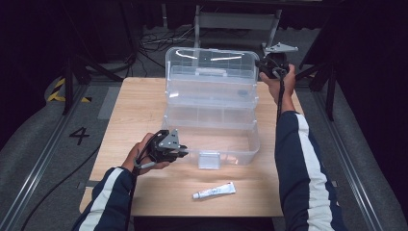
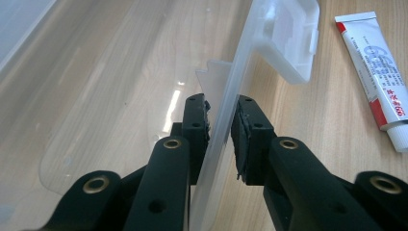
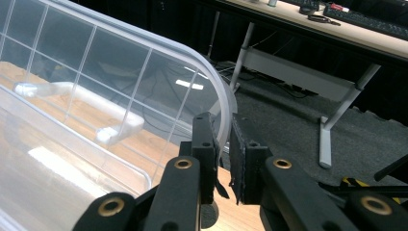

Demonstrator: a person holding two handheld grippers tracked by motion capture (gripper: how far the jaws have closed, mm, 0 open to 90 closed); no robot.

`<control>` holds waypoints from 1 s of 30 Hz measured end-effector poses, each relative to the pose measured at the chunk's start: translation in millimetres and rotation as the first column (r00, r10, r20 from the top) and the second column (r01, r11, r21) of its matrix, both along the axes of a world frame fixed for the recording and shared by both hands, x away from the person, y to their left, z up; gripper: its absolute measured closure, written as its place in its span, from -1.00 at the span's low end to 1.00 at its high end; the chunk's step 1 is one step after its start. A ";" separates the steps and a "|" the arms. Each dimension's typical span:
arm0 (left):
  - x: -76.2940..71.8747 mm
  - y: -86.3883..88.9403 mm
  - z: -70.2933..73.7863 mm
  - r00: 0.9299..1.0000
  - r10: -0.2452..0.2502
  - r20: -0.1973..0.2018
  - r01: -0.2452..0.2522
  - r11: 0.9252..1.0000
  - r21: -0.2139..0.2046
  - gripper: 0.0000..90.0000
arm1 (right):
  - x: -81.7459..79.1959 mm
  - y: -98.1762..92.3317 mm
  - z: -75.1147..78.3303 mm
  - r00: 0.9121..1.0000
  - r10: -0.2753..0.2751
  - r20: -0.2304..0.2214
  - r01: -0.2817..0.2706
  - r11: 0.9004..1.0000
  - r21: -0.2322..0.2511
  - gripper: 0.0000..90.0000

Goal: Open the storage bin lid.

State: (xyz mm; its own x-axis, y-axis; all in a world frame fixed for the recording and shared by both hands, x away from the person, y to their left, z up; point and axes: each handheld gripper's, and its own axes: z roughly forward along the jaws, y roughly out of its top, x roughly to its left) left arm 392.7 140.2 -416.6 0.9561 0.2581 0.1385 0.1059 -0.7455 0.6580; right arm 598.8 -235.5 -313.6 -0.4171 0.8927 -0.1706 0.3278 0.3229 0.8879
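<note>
The left gripper sits at the near left corner of the clear plastic box, its jaws clamped on the box's thin front wall, one pad inside and one outside, as the left gripper view shows. The box stands open in the middle of the wooden surface, with stepped tiers rising toward the back; the bottom compartment looks bare, only the wood showing through it. A clear latch hangs on the front wall, seen also in the left gripper view. Just in front of the box, apart from it, a white tube with red print lies flat near the surface's near edge. At the far right, the right gripper meets the raised lid; its jaws have just been opening slightly, and the lid's curved rim stands between the pads, close to the left one. A handle shows through the ribbed lid. Beyond lie grey floor, cables and a metal table frame
</note>
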 end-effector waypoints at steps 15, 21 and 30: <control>-5.2 -2.3 -1.2 1.000 -0.003 0.002 0.003 1.000 -0.010 0.73 | 18.9 2.5 -10.3 0.999 0.012 -0.030 -0.011 1.000 0.022 0.82; -5.1 -2.2 -1.5 1.000 -0.002 0.002 0.002 1.000 -0.015 0.73 | 26.4 2.4 -17.0 0.999 0.014 -0.033 -0.013 1.000 0.023 0.81; -4.5 -1.5 -2.5 1.000 0.000 -0.005 0.000 1.000 -0.025 0.73 | 37.4 3.4 -24.4 0.999 0.022 -0.049 -0.022 1.000 0.006 0.79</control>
